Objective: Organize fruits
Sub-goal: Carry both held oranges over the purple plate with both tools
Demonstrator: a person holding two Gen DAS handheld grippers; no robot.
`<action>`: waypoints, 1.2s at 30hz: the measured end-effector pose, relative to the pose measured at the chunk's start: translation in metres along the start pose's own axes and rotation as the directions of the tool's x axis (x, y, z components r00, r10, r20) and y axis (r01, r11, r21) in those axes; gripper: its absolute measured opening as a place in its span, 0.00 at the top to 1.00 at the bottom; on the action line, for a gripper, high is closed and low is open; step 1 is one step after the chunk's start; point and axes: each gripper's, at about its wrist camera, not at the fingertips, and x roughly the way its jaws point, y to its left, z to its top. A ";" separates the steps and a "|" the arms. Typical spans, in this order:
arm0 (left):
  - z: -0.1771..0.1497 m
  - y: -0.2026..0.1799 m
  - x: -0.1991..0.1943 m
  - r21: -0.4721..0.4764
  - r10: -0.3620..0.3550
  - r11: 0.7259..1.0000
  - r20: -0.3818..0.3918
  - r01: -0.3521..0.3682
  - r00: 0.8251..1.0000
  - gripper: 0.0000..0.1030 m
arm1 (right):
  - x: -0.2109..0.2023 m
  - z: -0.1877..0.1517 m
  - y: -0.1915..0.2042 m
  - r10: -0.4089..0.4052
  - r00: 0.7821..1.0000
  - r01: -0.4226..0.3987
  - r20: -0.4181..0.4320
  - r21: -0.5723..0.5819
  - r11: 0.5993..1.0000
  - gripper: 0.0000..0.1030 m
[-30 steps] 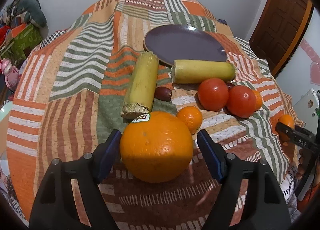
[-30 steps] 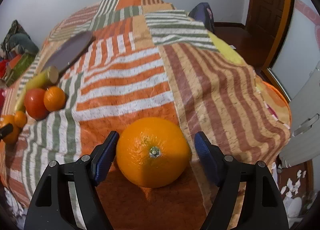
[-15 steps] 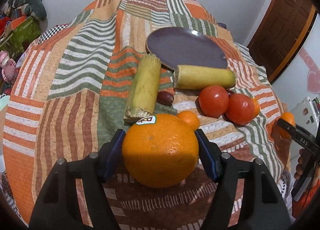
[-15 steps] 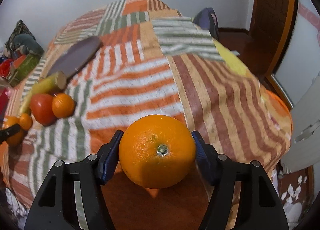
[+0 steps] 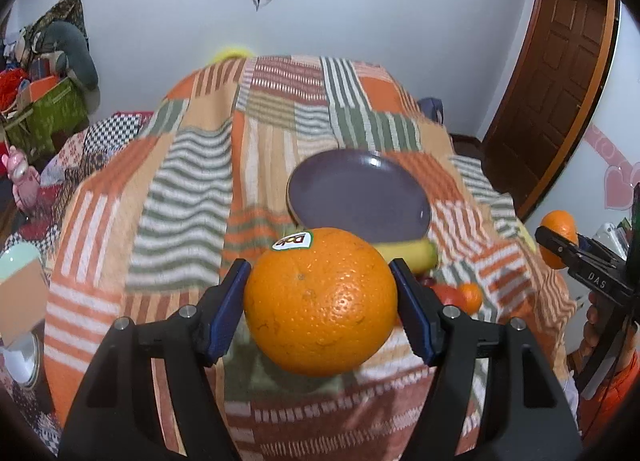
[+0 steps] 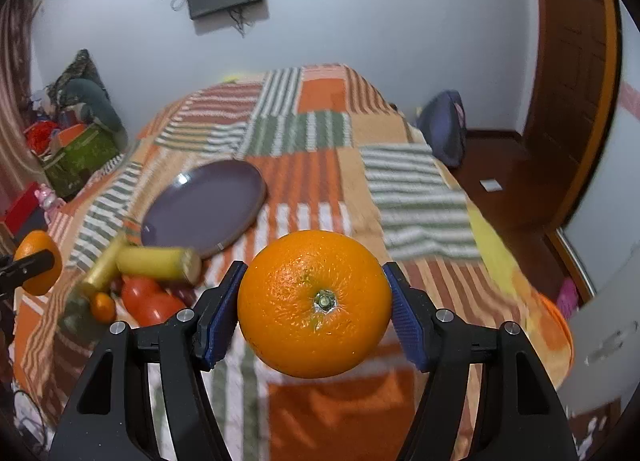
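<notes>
Oranges (image 5: 320,301) (image 6: 314,303) clamped in both tongs (image 5: 320,311) (image 6: 314,311), raised above bedspread (image 5: 184,197)

A bed covered with a striped patchwork blanket in orange, green and white (image 6: 320,181) carries a round purple plate (image 6: 204,207), two yellow cylindrical fruit pieces (image 6: 160,263), red tomatoes (image 6: 146,299) and a small orange tangerine (image 6: 103,307).

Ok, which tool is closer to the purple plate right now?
Left, it appears. The left tool, gripping the stickered orange, has the plate just ahead. The right tool, gripping the second orange, sees it farther off, ahead-left across the blanket.
</notes>
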 end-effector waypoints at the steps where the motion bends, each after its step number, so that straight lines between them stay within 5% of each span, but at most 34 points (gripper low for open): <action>1: 0.005 -0.001 0.000 0.002 -0.003 1.000 0.007 0.003 1.000 0.33 | 0.000 0.003 0.003 0.007 1.000 -0.007 0.009 -0.006 1.000 0.38; 19: 0.081 -0.008 0.045 0.026 0.030 0.999 0.056 -0.032 0.998 0.33 | 0.027 0.062 0.054 0.075 0.985 -0.056 0.157 -0.123 0.991 0.37; 36: 0.113 0.005 0.131 0.020 0.032 0.999 -0.050 -0.031 0.998 0.33 | 0.104 0.072 0.089 0.111 0.993 -0.096 0.046 -0.252 0.963 0.37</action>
